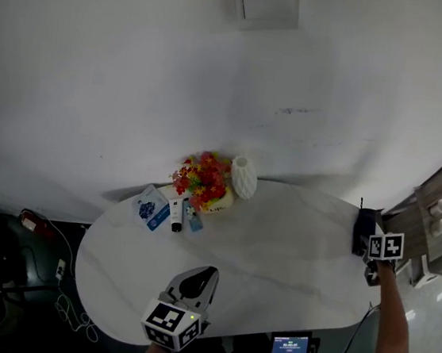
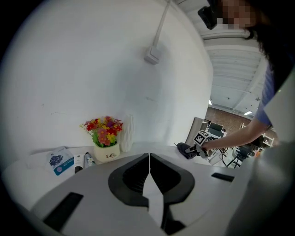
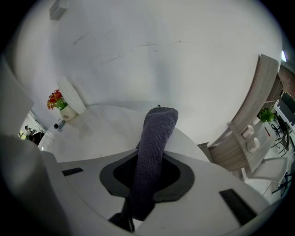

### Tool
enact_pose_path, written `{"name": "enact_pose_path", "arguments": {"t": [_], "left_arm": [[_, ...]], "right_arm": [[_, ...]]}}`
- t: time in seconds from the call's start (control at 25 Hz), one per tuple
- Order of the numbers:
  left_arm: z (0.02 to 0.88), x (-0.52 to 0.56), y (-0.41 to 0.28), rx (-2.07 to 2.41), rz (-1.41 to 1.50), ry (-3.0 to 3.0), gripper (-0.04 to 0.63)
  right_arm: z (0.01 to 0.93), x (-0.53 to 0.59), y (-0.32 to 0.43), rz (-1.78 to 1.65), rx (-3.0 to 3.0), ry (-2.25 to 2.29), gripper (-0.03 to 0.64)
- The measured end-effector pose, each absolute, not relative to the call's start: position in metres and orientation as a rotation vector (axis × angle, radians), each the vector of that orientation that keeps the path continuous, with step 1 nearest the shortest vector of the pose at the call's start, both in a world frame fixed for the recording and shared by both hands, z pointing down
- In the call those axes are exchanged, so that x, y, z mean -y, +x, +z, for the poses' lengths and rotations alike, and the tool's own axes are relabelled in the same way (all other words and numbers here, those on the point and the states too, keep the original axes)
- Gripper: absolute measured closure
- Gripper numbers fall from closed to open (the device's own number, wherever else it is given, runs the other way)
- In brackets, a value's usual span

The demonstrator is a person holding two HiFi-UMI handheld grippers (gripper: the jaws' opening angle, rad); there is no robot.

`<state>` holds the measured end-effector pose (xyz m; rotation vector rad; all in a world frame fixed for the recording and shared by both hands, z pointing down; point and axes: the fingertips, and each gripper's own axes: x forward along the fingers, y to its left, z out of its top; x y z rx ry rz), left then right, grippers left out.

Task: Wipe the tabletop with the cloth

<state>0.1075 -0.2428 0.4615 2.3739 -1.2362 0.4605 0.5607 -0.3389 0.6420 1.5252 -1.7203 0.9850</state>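
- Left tongs: clenched tip to tip, nothing between them (left gripper view). The head view places them over the near edge of the worktop.
- Right tongs: grasping the cloth.
- Cloth: dark grey, sticking out forward past the jaws (right gripper view). The head view places it at the worktop's right edge. Whether it touches the surface cannot be told.
- Flower pot, white vase, blue packet: grouped at the far left of the worktop. The pot's lettering reads only in the left gripper view.
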Motion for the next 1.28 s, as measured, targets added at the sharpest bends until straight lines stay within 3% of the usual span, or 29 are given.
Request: {"name": "enact_pose_path", "arguments": {"t": [0.28, 0.68, 1.28], "left_arm": [[0.459, 0.231, 0.076, 1.275, 0.422, 2.352, 0.578], [0.454, 0.188, -0.023, 1.343, 0.352, 2.339, 0.578], [0.479, 0.073, -0.269, 1.606, 0.320, 2.132, 0.578]], "right_arm": [[0.610, 0.340, 0.479, 0.957, 1.905, 1.469, 0.543], [0.575, 0.322, 0.287, 0.850, 2.082, 1.244, 0.543], [0.575, 0.263, -0.140, 0.720, 2.313, 0.700, 0.543]]}}
